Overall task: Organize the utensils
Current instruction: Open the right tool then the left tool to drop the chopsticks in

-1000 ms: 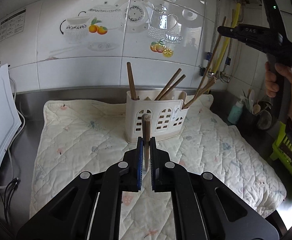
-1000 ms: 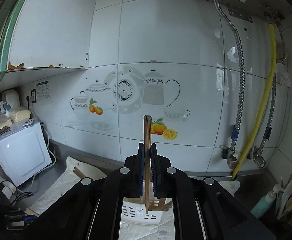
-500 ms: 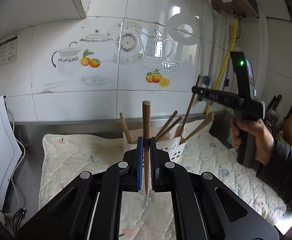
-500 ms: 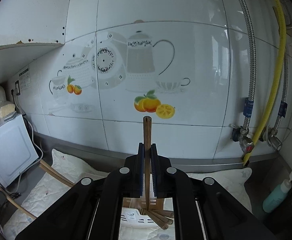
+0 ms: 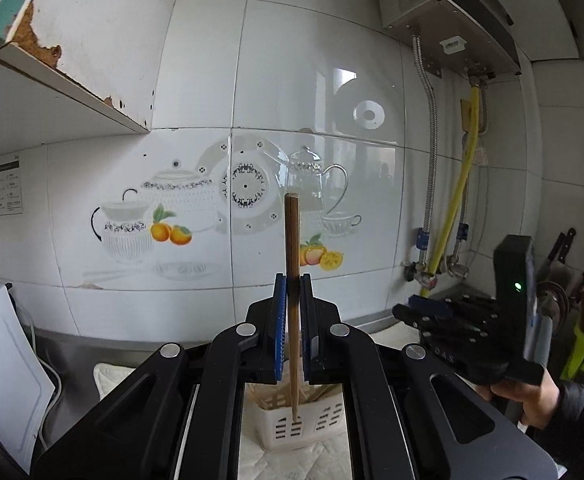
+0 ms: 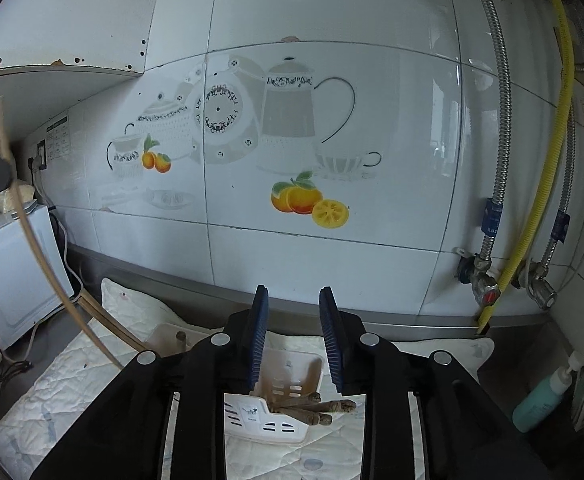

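Item: utensil sorting, chopstick-loading step. You are holding the left gripper (image 5: 292, 332) pressed onto one upright wooden chopstick (image 5: 292, 280), its lower tip hanging over the white slotted holder (image 5: 292, 424), which is standing on the quilted mat (image 6: 72, 380) near the back edge of the tabletop, beneath the tiled wall (image 6: 331, 120). You are keeping the right gripper (image 6: 293, 336) over that same holder; its jaws have just been opening and are now standing spread with nothing between them. Several chopsticks (image 6: 315, 408) are already leaning in the holder's right-hand compartment. Judged status: one delivery appears finished on the right, and the left stick is waiting its turn. Next move calls for you to be clearing the right gripper sideways, then lining the left stick's tip over an open compartment, lowering it inside the rim, and only then parting the jaws so it is dropping in among the others.
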The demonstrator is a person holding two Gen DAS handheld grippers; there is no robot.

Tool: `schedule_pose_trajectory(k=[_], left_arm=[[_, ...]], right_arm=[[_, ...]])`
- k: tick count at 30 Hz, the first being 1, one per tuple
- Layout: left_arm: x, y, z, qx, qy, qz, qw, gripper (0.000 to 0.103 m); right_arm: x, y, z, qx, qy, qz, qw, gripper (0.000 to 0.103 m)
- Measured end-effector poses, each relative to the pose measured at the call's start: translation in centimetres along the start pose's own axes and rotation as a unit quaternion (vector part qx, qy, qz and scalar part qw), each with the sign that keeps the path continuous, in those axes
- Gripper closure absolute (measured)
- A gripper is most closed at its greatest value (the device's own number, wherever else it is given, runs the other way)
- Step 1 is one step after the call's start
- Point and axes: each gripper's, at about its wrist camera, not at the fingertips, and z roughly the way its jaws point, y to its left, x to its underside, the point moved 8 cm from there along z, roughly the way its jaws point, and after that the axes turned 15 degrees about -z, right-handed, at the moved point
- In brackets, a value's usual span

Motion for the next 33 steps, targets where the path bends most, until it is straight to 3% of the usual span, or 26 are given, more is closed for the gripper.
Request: schedule_pose_trajectory(k=[7, 12, 18, 27, 30, 32, 33], left_arm=[[-1.3, 0.4, 3.5, -0.015, -0.022, -0.005, 0.9996, 0.098], [0.1, 1.1, 6.1, -0.026, -0.006, -0.016, 0.9995, 0.098], [3.4, 2.3, 8.7, -0.025, 0.043, -0.031, 0.9983, 0.098], [5.7, 2.5, 8.6, -0.020, 0.069, -0.024, 0.9971, 0.094], [5.8, 2.3, 8.0, -0.018, 0.069, -0.018, 0.9973, 0.083], [5.8, 2.2, 7.4, -0.018, 0.066, -0.017, 0.9975, 0.067], [5.7, 2.1, 7.1, -0.019, 0.064, -0.014, 0.9977, 0.066]], right_arm=[[0.4, 0.2, -2.7, 0.000, -0.021, -0.023, 1.000, 0.073], [1.6, 0.2, -3.9, -0.005, -0.028, -0.023, 0.999, 0.069], [3.8, 1.2, -4.7, -0.023, -0.026, -0.009, 0.999, 0.069], [7.2, 4.0, -5.2, -0.051, -0.002, 0.009, 0.999, 0.064], [7.9, 5.2, -5.9, -0.049, 0.002, 0.003, 0.999, 0.058], [8.4, 5.9, -6.4, -0.050, 0.002, 0.003, 0.999, 0.055], [8.6, 6.2, -6.7, -0.050, 0.002, 0.006, 0.999, 0.054]])
